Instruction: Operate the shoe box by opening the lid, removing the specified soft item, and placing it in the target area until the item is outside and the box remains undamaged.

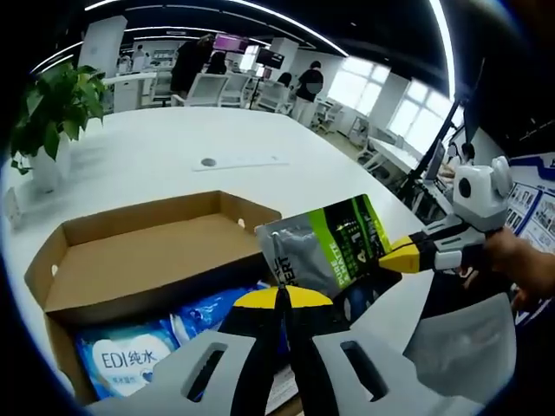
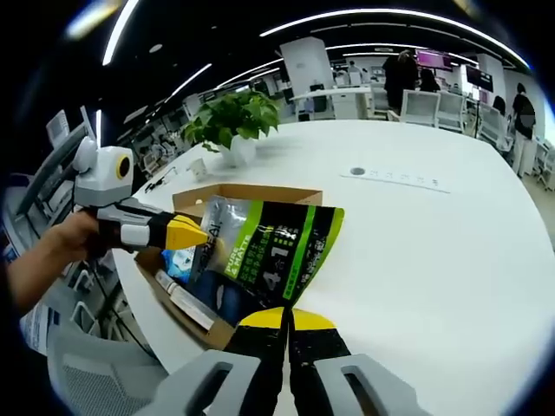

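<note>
— shoe box [image 1: 147,251] first: where does it sit?
— on the white table [image 1: 173,156]; it's open, its brown lid [image 2: 251,192] folded back; in my left gripper view i see a blue and white packet [image 1: 121,355] printed "edi" lying inside, just below the bare cardboard of the inner flap.
— and the soft item?
— the pouch [image 2: 264,247], green, black and silver, is up out of the box, held in the air above its near end; both my tools have it.
— how are the tools set?
— my right gripper [image 2: 284,319] has its yellow-tipped jaws pressed together on the pouch's lower edge; my left gripper [image 1: 282,296] likewise pinches a silver corner of the pouch [image 1: 325,247]; its jaws meet with no gap that i can see.
— do they see each other?
— yes; in the right gripper view my left tool comes in from the left, my hand [image 2: 65,238] around it; in the left gripper view the right tool reaches in from the right.
— anything else about?
— a potted plant [image 2: 234,121] stands on the table beyond the box; office chairs [image 1: 208,87] and people stand far off.
</note>
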A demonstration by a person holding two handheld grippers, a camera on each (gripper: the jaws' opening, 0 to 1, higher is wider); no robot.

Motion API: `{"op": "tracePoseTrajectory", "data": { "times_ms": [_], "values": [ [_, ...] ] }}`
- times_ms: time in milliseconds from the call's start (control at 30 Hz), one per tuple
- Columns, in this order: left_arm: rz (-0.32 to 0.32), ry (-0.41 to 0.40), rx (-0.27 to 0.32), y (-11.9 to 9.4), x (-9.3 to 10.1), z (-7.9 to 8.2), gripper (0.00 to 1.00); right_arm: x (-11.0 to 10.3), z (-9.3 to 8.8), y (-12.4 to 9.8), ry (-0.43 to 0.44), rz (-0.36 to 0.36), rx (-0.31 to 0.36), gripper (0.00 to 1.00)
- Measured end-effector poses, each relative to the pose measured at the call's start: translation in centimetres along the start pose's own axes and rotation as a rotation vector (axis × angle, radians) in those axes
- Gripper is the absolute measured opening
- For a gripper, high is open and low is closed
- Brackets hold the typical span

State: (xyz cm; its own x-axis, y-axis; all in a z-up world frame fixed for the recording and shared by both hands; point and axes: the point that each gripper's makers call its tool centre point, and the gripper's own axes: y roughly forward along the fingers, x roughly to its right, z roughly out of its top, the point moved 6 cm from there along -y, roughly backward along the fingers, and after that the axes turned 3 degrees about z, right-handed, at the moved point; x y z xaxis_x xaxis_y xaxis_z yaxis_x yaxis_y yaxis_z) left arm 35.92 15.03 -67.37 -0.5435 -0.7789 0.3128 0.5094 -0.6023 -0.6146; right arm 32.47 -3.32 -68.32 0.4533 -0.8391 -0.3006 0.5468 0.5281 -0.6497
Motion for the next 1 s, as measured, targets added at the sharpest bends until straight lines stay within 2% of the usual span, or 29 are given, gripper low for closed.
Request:
{"op": "tracePoseTrajectory", "data": {
  "times_ms": [467, 800, 1000],
  "values": [
    [-0.016, 0.025, -0.028, 2.7, 2.5, 0.5, 0.00, 3.0, -0.5, -1.5, 0.030, -0.050, 0.007, 0.00],
    [-0.021, 0.040, -0.042, 4.8, 3.4, 1.1, 0.00, 5.0, -0.8, -2.0, 0.019, -0.087, 0.010, 0.00],
    [-0.020, 0.077, -0.073, 6.5, 3.7, 0.9, 0.00, 6.2, -1.0, -2.0, 0.015, -0.109, 0.003, 0.00]
  ]
}}
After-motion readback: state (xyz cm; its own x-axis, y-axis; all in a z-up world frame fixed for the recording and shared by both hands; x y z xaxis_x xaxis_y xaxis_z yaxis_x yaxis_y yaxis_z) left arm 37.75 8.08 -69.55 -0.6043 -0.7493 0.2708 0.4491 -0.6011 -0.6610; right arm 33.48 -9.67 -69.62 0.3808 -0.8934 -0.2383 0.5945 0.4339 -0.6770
